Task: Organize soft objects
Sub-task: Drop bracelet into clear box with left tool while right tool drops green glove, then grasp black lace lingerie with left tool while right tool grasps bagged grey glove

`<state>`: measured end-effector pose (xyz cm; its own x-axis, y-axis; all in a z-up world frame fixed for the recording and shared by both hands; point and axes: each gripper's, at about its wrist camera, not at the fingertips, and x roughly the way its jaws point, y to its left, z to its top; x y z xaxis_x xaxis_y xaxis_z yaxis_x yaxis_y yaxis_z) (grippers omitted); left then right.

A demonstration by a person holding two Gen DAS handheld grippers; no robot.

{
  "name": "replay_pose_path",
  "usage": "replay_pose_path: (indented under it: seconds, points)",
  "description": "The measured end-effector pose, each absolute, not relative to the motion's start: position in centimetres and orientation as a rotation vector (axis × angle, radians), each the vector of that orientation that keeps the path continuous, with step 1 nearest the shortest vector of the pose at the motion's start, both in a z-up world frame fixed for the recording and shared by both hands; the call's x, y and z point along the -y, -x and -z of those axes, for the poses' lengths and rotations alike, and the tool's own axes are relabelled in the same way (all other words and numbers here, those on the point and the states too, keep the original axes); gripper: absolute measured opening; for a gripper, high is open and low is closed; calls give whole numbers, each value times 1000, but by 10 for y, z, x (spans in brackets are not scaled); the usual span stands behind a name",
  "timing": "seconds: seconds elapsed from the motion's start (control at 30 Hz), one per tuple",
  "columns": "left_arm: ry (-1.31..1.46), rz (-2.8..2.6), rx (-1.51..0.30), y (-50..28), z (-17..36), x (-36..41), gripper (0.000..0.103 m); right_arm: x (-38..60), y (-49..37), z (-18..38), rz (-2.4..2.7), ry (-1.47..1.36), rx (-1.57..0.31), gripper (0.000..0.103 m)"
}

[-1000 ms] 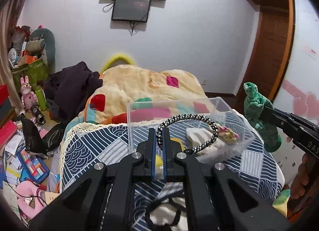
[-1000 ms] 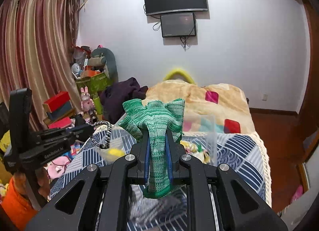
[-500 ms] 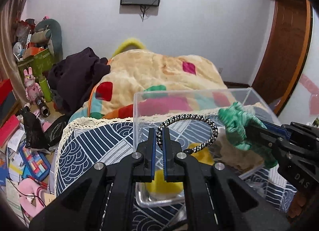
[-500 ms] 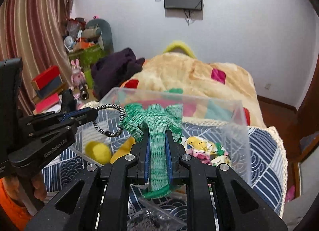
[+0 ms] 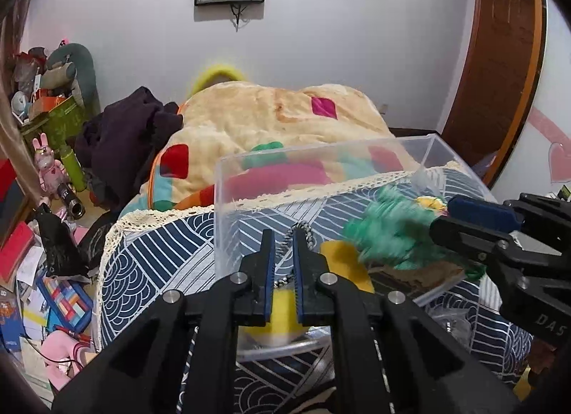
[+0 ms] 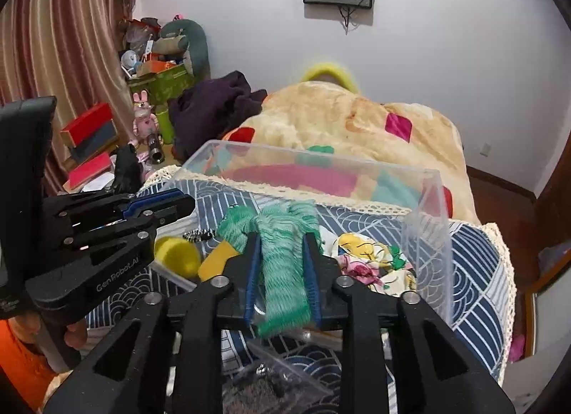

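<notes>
Bedroom, patterned bedspread [image 5: 150, 264], clear plastic bin [image 5: 321, 160] on top.
Left gripper [image 5: 283, 235] has its fingers apart, black-and-white cord [image 5: 303, 226] dropping between them; right gripper [image 6: 282, 239] spread too, green knit toy [image 6: 282, 271] loose between, over the bin.

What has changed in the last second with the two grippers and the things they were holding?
Both grippers came down over the clear box. The left gripper opened, dropping the braided hair tie; the right gripper opened around the green knit cloth. The box stayed on the bed.
</notes>
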<state>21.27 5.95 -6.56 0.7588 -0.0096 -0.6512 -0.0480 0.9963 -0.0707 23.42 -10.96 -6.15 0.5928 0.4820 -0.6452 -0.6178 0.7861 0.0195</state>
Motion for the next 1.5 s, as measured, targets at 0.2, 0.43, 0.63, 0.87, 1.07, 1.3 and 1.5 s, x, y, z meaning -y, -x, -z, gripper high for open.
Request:
replay_pose_path:
  seconds: [0.2, 0.43, 0.63, 0.87, 1.07, 1.3, 1.5]
  points:
    - [56, 8, -649, -185, 43, -54, 30, 125, -212, 38, -627, 188, -574, 52]
    - [55, 35, -584, -147, 28, -48, 69, 144, -187, 25, -610, 167, -497, 66]
    - [41, 51, -605, -122, 41, -41, 91, 154, -174, 41, -610, 171, -517, 66]
    - [109, 98, -742, -112, 81, -38, 94, 162, -167, 80, -602, 187, -621, 66]
    - [136, 151, -788, -110, 98, -15, 96, 168, -169, 108, -603, 169, -721, 66]
    - [63, 85, -816, -112, 114, 8, 99, 173, -171, 112, -601, 129, -754, 66]
    - [154, 40, -815, -102, 122, -21, 102, 162, -166, 121, -641, 142, -771, 66]
